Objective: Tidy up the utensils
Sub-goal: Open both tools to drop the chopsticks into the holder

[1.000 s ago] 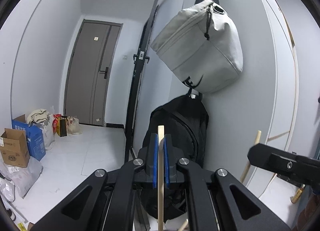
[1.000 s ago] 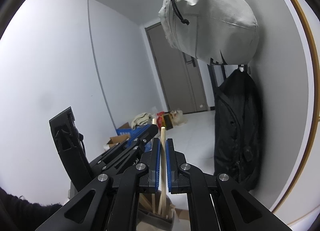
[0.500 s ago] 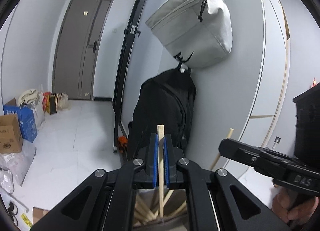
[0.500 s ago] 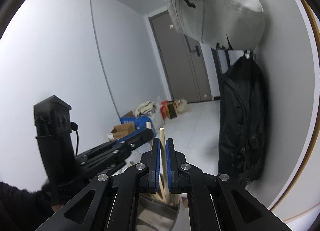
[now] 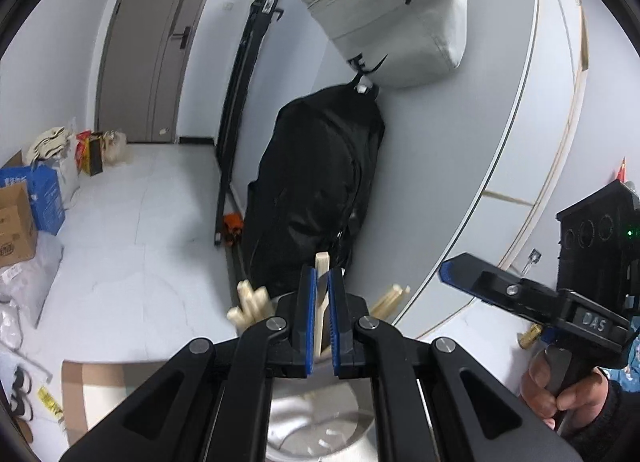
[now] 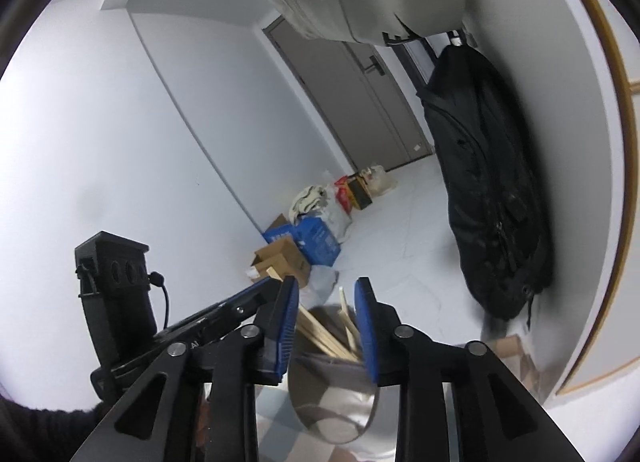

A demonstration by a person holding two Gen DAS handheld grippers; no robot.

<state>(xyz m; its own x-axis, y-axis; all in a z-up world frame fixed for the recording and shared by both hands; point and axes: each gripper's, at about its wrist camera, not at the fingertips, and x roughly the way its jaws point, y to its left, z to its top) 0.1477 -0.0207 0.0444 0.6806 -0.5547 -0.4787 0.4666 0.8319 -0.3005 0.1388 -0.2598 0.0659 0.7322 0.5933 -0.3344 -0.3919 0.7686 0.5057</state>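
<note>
Left tool (image 5: 320, 314) clamps one pale wooden chopstick (image 5: 321, 302) upright between its blue pads, directly above a round grey-and-white holder (image 6: 334, 398) that already contains a bundle of similar wooden sticks (image 6: 324, 332). Right tool (image 6: 326, 326) hangs over the same holder with its jaws spread apart, gripping nothing. Beyond them a black backpack (image 5: 316, 186) and a light grey bag (image 5: 396, 18) hang on the white wall, above a pale tiled floor (image 5: 132, 230).
</note>
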